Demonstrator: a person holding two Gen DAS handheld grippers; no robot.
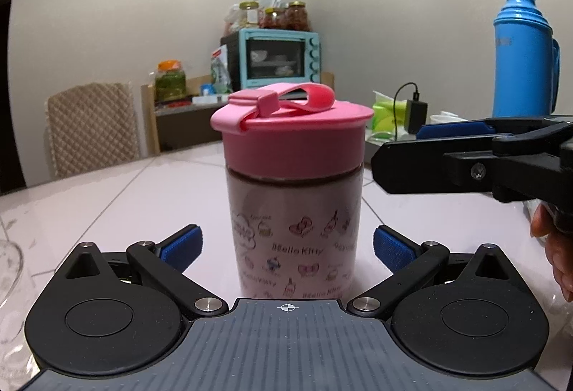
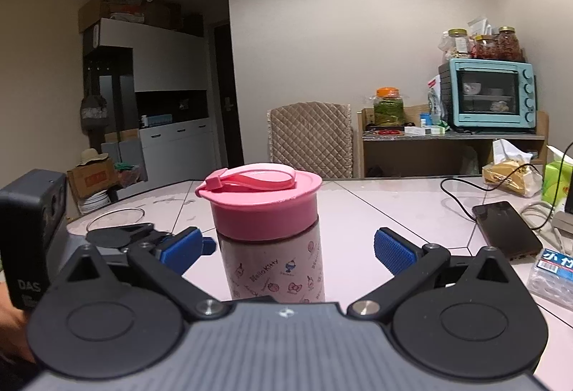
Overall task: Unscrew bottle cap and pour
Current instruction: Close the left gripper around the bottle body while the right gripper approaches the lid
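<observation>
Both hand-held grippers are spread wide — the left hand-held gripper (image 1: 287, 245) and the right hand-held gripper (image 2: 287, 245) each have the bottle (image 1: 294, 230) between their blue pads, not touching it. It stands upright on the tabletop (image 1: 143, 190), its pink cap (image 1: 292, 136) on.

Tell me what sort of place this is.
Most likely a home dining or kitchen area: a tiled table, a small blue toaster oven on a shelf with food jars on top, and a padded chair beside it.
</observation>
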